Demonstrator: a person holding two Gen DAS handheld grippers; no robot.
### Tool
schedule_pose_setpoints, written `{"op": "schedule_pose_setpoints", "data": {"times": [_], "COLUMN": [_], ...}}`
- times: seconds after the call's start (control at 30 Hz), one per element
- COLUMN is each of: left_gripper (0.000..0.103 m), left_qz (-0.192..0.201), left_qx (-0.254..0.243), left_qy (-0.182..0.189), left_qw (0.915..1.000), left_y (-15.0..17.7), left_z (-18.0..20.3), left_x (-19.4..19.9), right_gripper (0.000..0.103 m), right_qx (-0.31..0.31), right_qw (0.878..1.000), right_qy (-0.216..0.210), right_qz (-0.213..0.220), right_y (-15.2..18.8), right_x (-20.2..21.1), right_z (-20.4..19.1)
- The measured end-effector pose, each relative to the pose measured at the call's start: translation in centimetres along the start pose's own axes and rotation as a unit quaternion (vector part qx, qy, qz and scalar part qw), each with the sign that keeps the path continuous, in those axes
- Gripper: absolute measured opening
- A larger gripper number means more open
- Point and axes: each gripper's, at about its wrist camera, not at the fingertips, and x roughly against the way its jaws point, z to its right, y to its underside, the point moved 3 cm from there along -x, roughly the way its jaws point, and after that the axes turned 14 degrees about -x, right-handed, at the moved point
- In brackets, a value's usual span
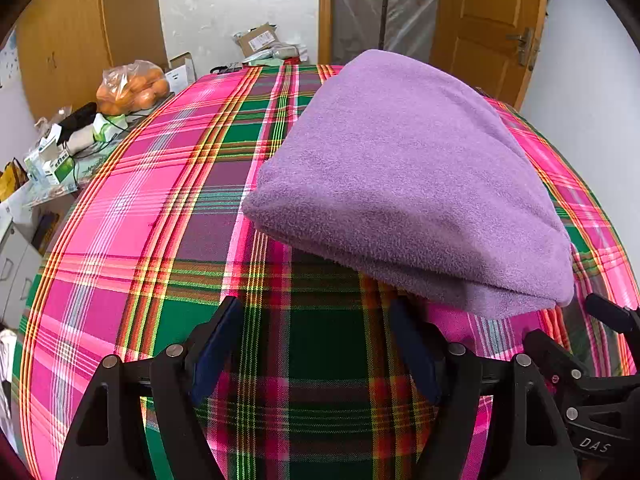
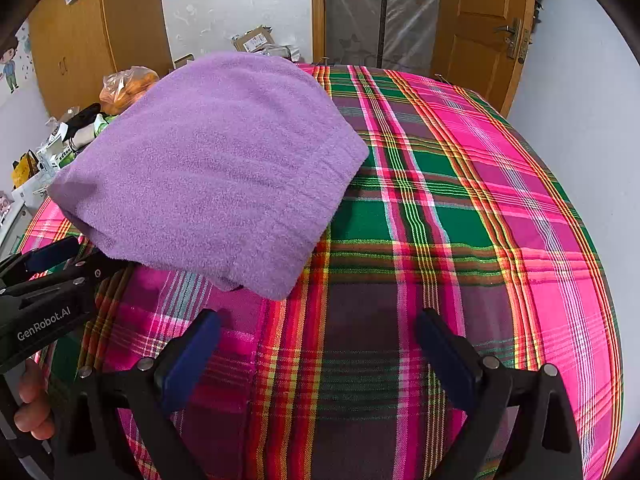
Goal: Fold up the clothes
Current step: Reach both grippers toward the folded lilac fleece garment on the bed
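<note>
Purple fleece (image 1: 404, 184) folded up, parked on the plaid cloth (image 1: 168, 184)

Left gripper (image 1: 316, 316) and right gripper (image 2: 320, 332) are spread wide with nothing gripped, held just short of the fleece's near edge.

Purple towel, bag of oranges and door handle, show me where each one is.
purple towel (image 1: 400, 184), left wrist view, middle of its top layer
bag of oranges (image 1: 134, 88), left wrist view, middle of the bag
door handle (image 2: 514, 38), right wrist view, metal plate

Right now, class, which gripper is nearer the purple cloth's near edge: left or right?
Left, narrowly. The left gripper has one of its open jaws right at the cloth's near edge. The right gripper hangs open just short of the cloth's near corner, over the plaid sheet.
</note>
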Motion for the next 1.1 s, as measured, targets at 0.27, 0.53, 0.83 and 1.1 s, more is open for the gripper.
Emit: {"op": "schedule_pose_setpoints", "data": {"times": [0.27,0.53,0.83,1.1], "left_gripper": [0.077,0.077,0.077,0.074], "left_qz": [0.0,0.0,0.0,0.047], "left_qx": [0.0,0.001,-0.01,-0.032], "left_qy": [0.0,0.0,0.007,0.015], "left_qw": [1.0,1.0,0.9999,0.9983], "left_y": [0.0,0.3,0.1,-0.3], "left_z": [0.0,0.1,0.2,-0.8], "left_x": [0.0,0.2,0.2,2.8], "right_gripper": [0.099,0.099,0.06,0.038], "right_qx": [-0.001,-0.002,-0.001,-0.001], "right_qw": [1.0,1.0,1.0,0.996], "right_qy": [-0.001,-0.002,-0.017,-0.075], "right_qz": [0.0,0.001,0.014,0.054], "right_y": [-0.1,-0.1,-0.6,-1.6], "right_x": [-0.1,-0.2,0.2,2.0], "right_z": [0.1,0.1,0.5,1.5]}}
